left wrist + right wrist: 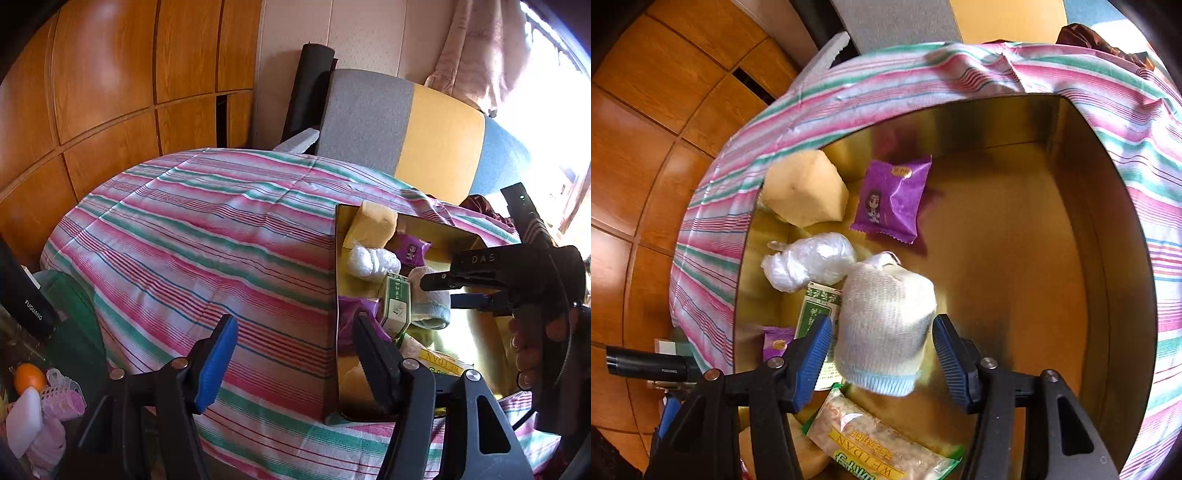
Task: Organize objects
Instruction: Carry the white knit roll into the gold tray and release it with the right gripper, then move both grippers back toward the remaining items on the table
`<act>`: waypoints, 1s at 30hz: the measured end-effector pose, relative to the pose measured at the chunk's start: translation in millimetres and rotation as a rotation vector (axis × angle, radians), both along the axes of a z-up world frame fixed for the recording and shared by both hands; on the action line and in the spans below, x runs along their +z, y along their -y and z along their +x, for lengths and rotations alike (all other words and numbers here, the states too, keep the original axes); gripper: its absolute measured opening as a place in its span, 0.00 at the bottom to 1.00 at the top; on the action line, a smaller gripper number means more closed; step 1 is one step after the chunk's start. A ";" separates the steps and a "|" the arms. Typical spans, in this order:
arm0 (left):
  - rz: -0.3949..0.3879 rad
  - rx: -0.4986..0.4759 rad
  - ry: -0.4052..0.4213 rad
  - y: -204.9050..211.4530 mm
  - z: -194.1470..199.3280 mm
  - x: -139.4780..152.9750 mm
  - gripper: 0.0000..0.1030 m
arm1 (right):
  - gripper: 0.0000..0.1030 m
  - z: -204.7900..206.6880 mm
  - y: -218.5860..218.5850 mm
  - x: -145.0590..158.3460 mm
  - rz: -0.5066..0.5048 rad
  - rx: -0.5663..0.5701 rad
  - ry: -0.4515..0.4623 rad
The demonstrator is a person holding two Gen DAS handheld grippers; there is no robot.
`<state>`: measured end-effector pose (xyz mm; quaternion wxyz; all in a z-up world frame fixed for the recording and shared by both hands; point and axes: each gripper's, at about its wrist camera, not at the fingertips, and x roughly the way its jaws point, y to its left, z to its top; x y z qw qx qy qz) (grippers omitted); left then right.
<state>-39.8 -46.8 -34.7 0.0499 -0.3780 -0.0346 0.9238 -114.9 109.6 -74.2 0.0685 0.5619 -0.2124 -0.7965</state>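
Depositing a rolled sock (886,328) into the gold tin (1034,236): right tongs (882,354) released around it. Left tongs (295,354) released, empty. Next, withdraw clear.

A tin (1082,206) sits on the cloth-covered tabletop (207,236), toward its 3 o'clock side. Seen from the right wrist, inside the tin a sponge block (807,188) lies at 10 o'clock, a snack packet (892,199) just right of it at 12. A wad of plastic wrap (809,264) lies below the sponge, touching a rolled sock (886,325) at centre. A small carton (818,306) lies partly under the sock at 9 o'clock. A wrapped snack bar (871,443) lies at 6 o'clock. The tin's 3 o'clock half is bare. Behind the tabletop stands a cushioned chair (399,125).
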 end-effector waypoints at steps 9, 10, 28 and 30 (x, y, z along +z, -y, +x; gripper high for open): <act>-0.030 -0.025 -0.038 -13.6 10.5 14.4 0.66 | 0.56 45.8 -13.3 31.4 0.091 0.051 -0.122; -0.034 -0.031 -0.040 -16.2 11.9 15.8 0.66 | 0.56 51.6 -16.0 33.7 0.096 0.056 -0.134; -0.104 -0.205 -0.058 -87.5 30.5 28.8 0.68 | 0.56 130.4 -165.9 54.5 0.184 -0.181 -0.206; -0.113 -0.229 -0.058 -98.6 31.5 29.6 0.68 | 0.56 137.9 -191.0 55.9 0.195 -0.234 -0.208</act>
